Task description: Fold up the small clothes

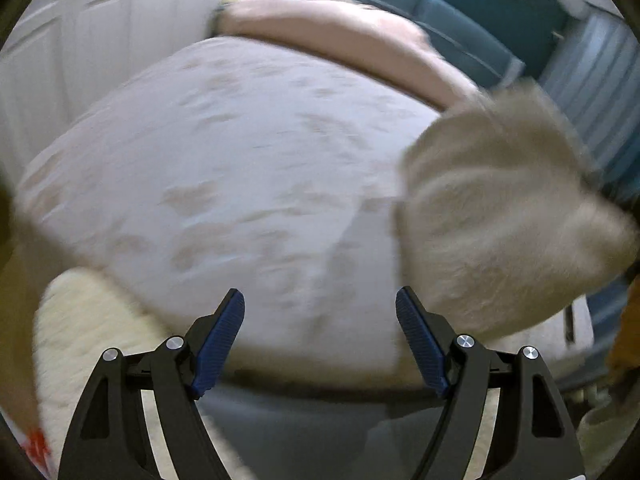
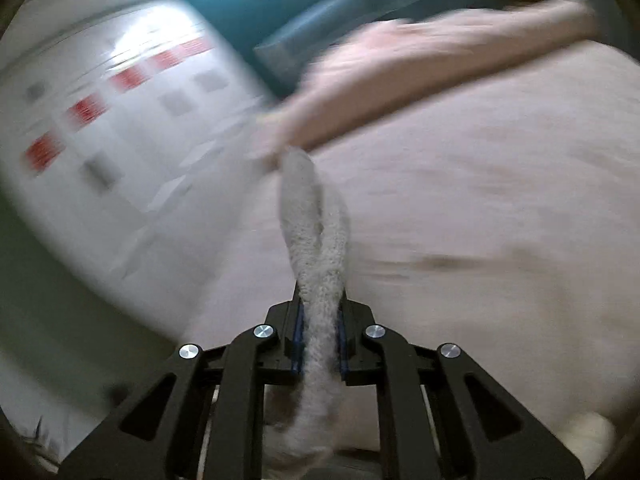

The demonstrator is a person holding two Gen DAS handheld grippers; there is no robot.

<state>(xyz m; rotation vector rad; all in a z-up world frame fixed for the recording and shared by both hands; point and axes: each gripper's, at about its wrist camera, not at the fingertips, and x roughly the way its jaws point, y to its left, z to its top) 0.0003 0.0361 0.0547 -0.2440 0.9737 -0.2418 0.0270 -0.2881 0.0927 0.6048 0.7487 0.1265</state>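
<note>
The right tongs [image 2: 320, 340] are closed tight on a fuzzy cream sock [image 2: 316, 240], which is pinched between the blue pads; one end runs forward from the tips in a doubled strip, the other hangs back under the tongs. In the left wrist view the same sock [image 1: 500, 216] shows as a pale fuzzy bundle at the right, above the bed.

The left tongs [image 1: 320, 308] stand wide open with nothing between the blue pads [image 1: 222, 332], hovering over the near edge of the bed [image 1: 240, 160], whose cover is pale with a faint print. A second fuzzy white piece [image 1: 88, 332] lies at the lower left, just beside the left finger; blur hides what it is.

Beyond the bed cover lies a pink pillow [image 1: 340, 36], and behind it a teal headboard [image 1: 460, 4]. Both views are blurred. No container can be made out in either view.
</note>
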